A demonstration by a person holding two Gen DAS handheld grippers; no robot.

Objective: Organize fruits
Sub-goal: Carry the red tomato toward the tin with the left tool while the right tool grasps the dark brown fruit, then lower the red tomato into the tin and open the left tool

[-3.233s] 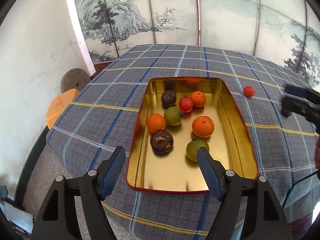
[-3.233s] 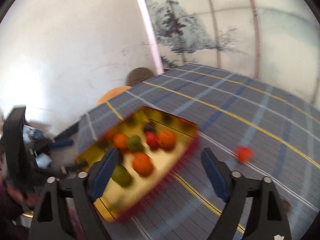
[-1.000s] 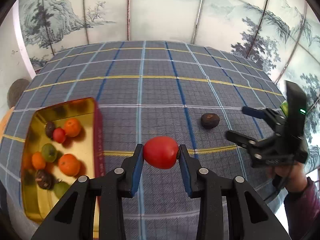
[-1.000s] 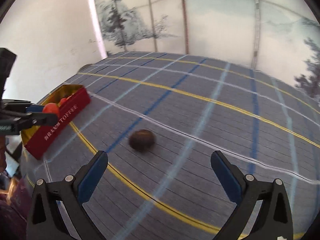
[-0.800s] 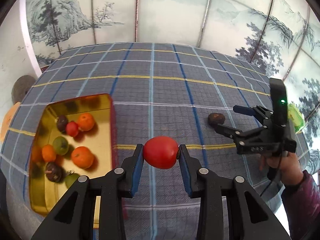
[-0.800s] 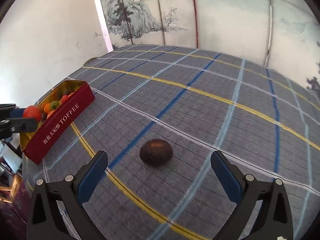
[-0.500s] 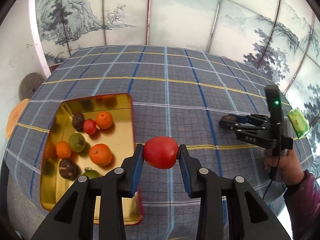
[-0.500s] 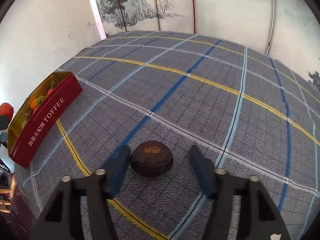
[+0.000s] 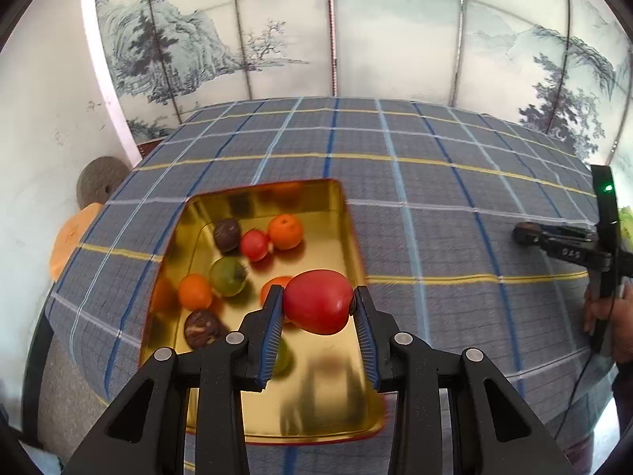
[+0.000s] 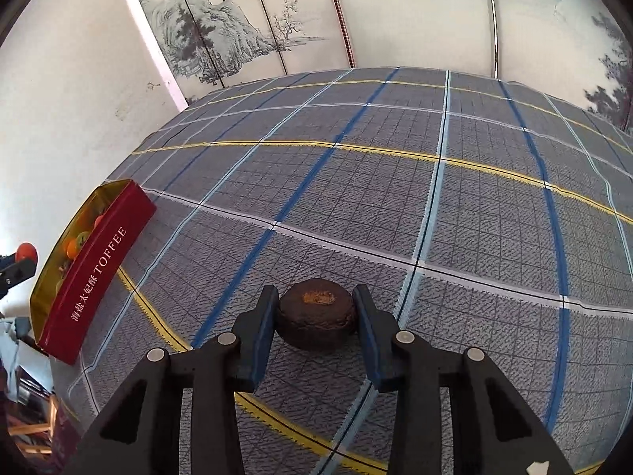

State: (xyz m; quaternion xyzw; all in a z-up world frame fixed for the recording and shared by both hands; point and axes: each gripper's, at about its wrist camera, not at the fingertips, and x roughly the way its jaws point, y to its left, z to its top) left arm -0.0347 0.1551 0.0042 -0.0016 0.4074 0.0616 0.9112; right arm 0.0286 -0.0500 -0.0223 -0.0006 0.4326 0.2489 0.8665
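A: Since the earlier frames, the red fruit (image 9: 318, 301) has been carried from over the bare cloth to above the tin (image 9: 352, 237); it is being held clamped between the blue pads of the left gripper (image 9: 319, 308), over the right part of the gold interior.

B: And the right gripper (image 10: 315, 316)?

A: Its jaws have just been closing. They are now being pressed against both sides of the dark brown fruit (image 10: 315, 314), which is resting on the plaid tablecloth (image 10: 435, 198), well apart from the tin. An orange-brown patch is being shown on the fruit's top.

B: Contents of the tin?

A: Several fruits are being seen inside, from the left wrist view: an orange one (image 9: 285, 231) and a small red one (image 9: 254, 245) touching near the far end, a dark one (image 9: 227, 234) beside them, a green one (image 9: 227, 276) in the middle, another orange one (image 9: 194, 291) and a second dark one (image 9: 202, 328) nearer. Others are being partly hidden behind the gripper fingers.

B: Outside of the tin?

A: From the right wrist view its side wall is being seen as red, lettered "TOFFEE". The right gripper is being held by a hand (image 9: 609, 316) at the right edge of the left view.
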